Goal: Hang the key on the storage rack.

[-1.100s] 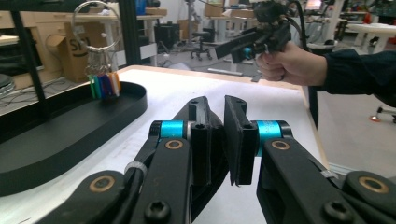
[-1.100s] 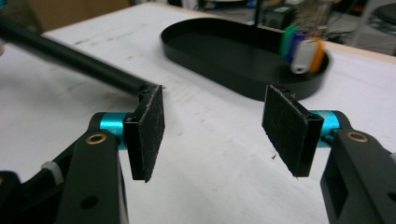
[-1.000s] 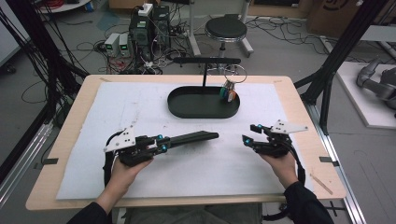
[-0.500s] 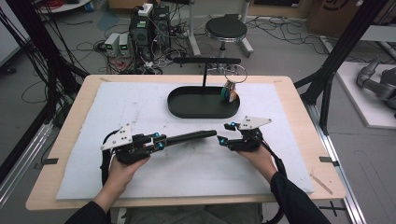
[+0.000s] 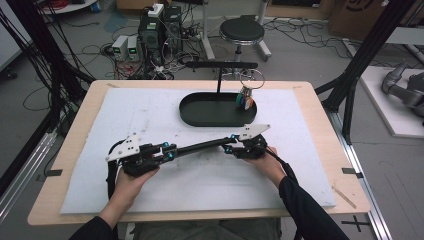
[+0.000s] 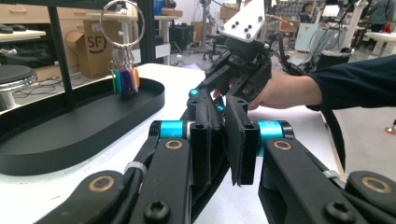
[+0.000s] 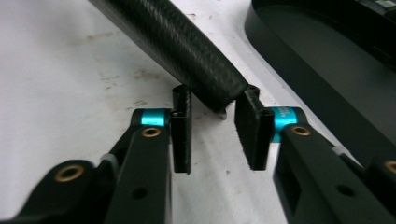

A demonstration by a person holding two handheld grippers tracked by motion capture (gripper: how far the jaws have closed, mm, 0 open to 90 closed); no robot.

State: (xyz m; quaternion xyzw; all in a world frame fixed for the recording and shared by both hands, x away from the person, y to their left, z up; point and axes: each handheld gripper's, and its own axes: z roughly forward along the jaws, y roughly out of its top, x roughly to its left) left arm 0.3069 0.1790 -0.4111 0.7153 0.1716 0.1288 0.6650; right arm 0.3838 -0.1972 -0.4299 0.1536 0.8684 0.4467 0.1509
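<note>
A black woven-textured tube (image 7: 187,46) crosses a white mat (image 5: 150,115) on the pale wood bench (image 5: 320,120). Behind the tube, a black oval tray (image 5: 200,117) holds green, blue and orange key tags (image 6: 124,80). Both grippers show cyan bands.

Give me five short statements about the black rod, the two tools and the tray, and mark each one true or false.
1. The left tool is clamped on one end of the long black textured rod. True.
2. The right tool has closed tight on the rod's other end. False: its jaws stand apart on either side of the rod's tip.
3. The ring of coloured key tags hangs at the right end of the black oval tray. True.
4. The rod lies inside the tray. False: it sits over the white mat, nearer the person than the tray.
5. The black round stool stands on the table. False: it is on the floor beyond the table.
</note>
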